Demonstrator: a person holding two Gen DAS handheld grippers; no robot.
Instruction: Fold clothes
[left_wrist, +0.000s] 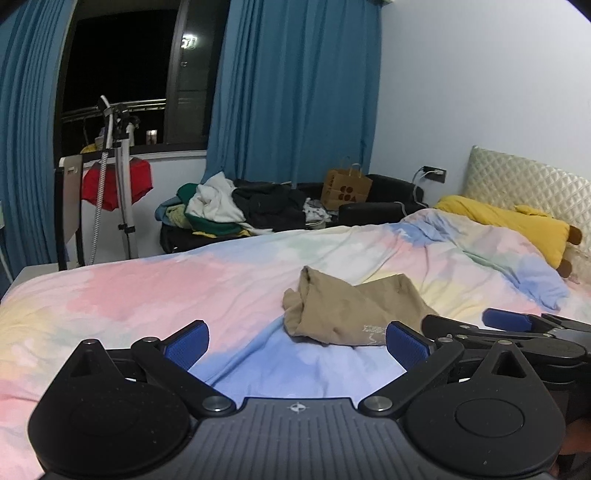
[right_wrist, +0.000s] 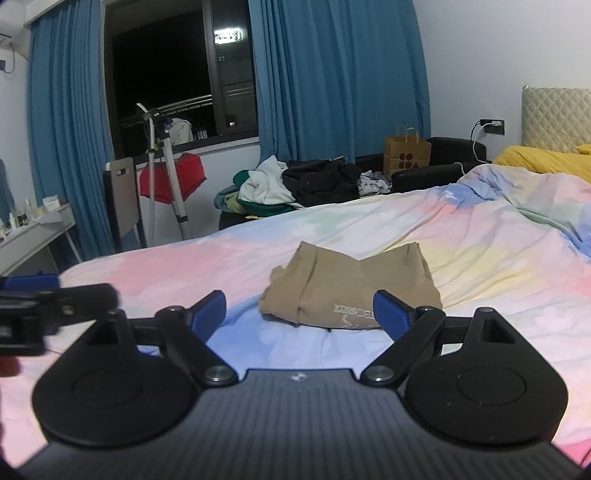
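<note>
A tan garment (left_wrist: 343, 310) lies loosely bunched on the pastel duvet (left_wrist: 177, 288), with pale lettering near its front edge. In the right wrist view the same tan garment (right_wrist: 347, 288) sits just ahead, on the duvet (right_wrist: 480, 236). My left gripper (left_wrist: 297, 345) stands open with nothing between its blue pads, just short of the garment and slightly left of it. My right gripper (right_wrist: 299, 314) is open too and holds nothing, with the garment's front edge between and beyond its fingertips. Each gripper shows at the edge of the other's view.
A heap of clothes (left_wrist: 236, 206) lies on a dark couch beyond the bed, beside a brown paper bag (left_wrist: 345, 188). A yellow pillow (left_wrist: 517, 221) rests by the headboard. A stand with a red cloth (right_wrist: 173, 181) and a white desk (right_wrist: 33, 232) are at the left.
</note>
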